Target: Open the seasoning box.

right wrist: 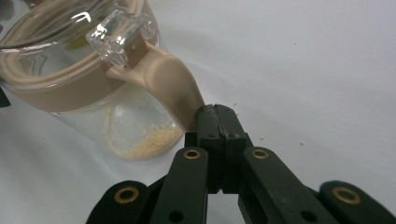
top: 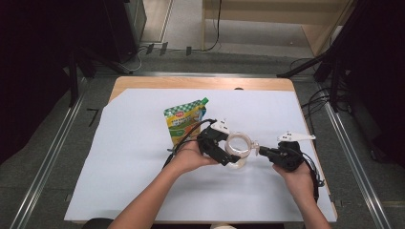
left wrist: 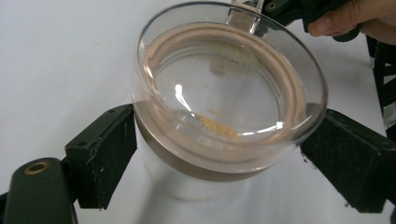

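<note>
A clear glass jar point(top: 237, 149) with a clear lid point(left wrist: 224, 88) and a beige seal ring stands on the white sheet. A little yellowish grain point(right wrist: 144, 144) lies in its bottom. My left gripper point(top: 228, 147) straddles the jar just under the lid. Its jaws stand wide, one pad point(left wrist: 105, 154) on each side of the jar point(left wrist: 205, 182), close to the glass without visibly pressing on it. From the right, my right gripper point(top: 261, 150) is shut on the beige tab point(right wrist: 173, 88) that sticks out from the seal ring, its tips point(right wrist: 215, 112) together.
A green and yellow spouted pouch point(top: 185, 119) lies flat just behind the left gripper. The white sheet point(top: 143, 181) covers most of the wooden table point(top: 200, 82). A few crumbs point(right wrist: 261, 137) are scattered by the jar. Dark stands and cables flank the table.
</note>
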